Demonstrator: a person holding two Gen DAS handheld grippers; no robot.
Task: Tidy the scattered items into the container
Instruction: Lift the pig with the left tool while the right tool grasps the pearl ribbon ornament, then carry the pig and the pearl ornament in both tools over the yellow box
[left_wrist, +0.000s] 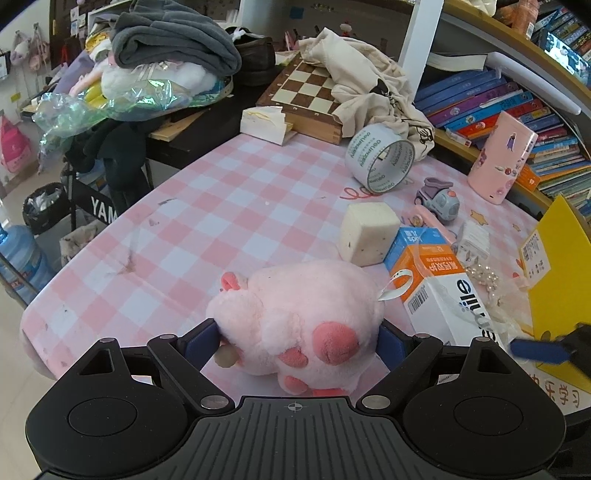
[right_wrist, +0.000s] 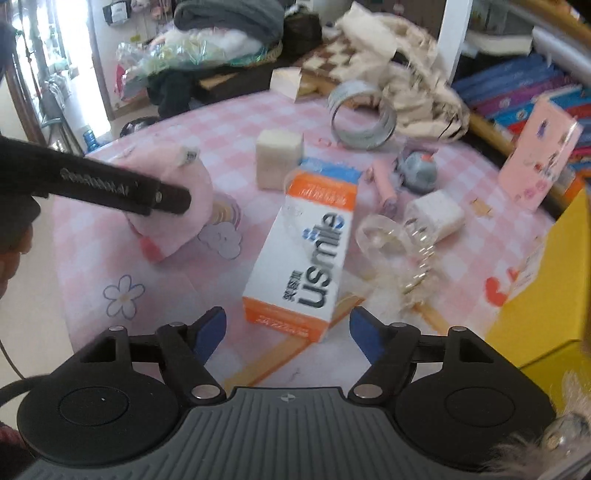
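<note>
My left gripper (left_wrist: 299, 339) has its blue pads against both sides of a pink plush toy (left_wrist: 295, 314) on the pink checked tablecloth; the right wrist view shows the same toy (right_wrist: 173, 206) with the left gripper's black finger across it. My right gripper (right_wrist: 288, 332) is open and empty just in front of a white and orange usmile box (right_wrist: 306, 251), which also lies right of the plush in the left wrist view (left_wrist: 439, 284). The yellow container (right_wrist: 543, 291) stands at the right edge, seen too in the left wrist view (left_wrist: 557, 277).
Scattered on the table are a cream foam cube (left_wrist: 369, 236), a tape roll (left_wrist: 380, 162), a small toy car (left_wrist: 437, 201), a pink case (left_wrist: 502, 158), a white charger (right_wrist: 436, 216) and a pearl string (right_wrist: 417, 258). A chessboard (left_wrist: 306, 92), cloths and books crowd the back.
</note>
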